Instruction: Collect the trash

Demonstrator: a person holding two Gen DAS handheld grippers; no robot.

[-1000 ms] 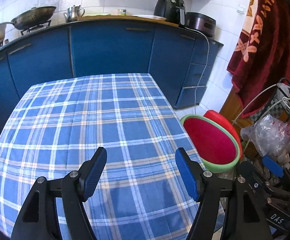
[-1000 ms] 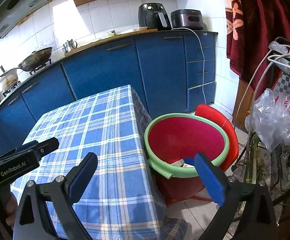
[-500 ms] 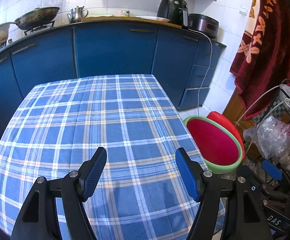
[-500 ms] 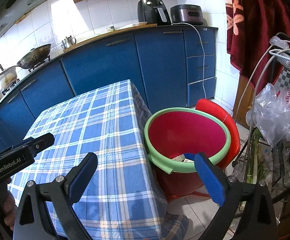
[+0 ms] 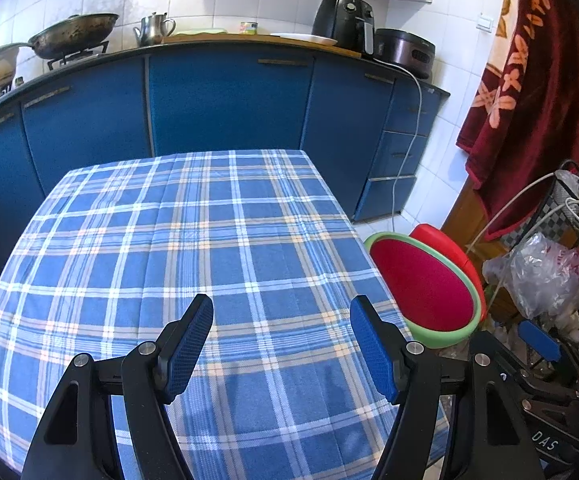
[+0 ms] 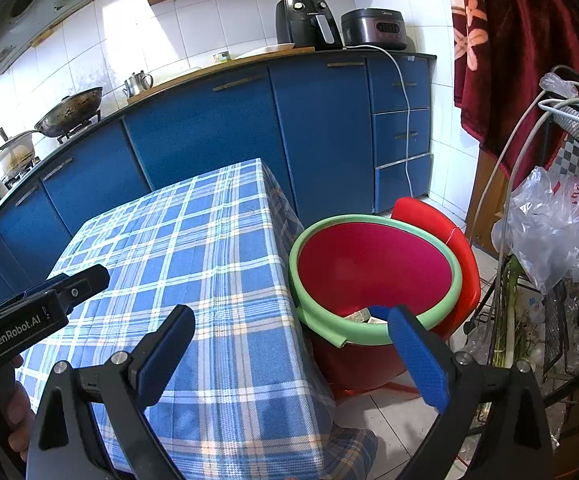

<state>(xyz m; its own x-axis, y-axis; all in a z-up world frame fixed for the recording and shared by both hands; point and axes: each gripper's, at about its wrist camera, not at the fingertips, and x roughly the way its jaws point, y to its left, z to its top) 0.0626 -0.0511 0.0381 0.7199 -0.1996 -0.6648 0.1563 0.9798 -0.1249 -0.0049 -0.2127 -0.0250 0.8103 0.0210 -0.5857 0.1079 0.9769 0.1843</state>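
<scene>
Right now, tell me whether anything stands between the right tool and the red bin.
Nothing visible does. The right tool hangs open and empty beside the table edge, with open air down to the red bin, whose mouth is uncovered.

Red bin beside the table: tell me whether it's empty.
Not empty. The right wrist view shows scraps at the bottom of the red bin.

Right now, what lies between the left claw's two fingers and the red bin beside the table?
Only bare checked tablecloth up to the table's edge; nothing sits on it. The left wrist view shows the open left claw and the red bin just past that edge.
</scene>
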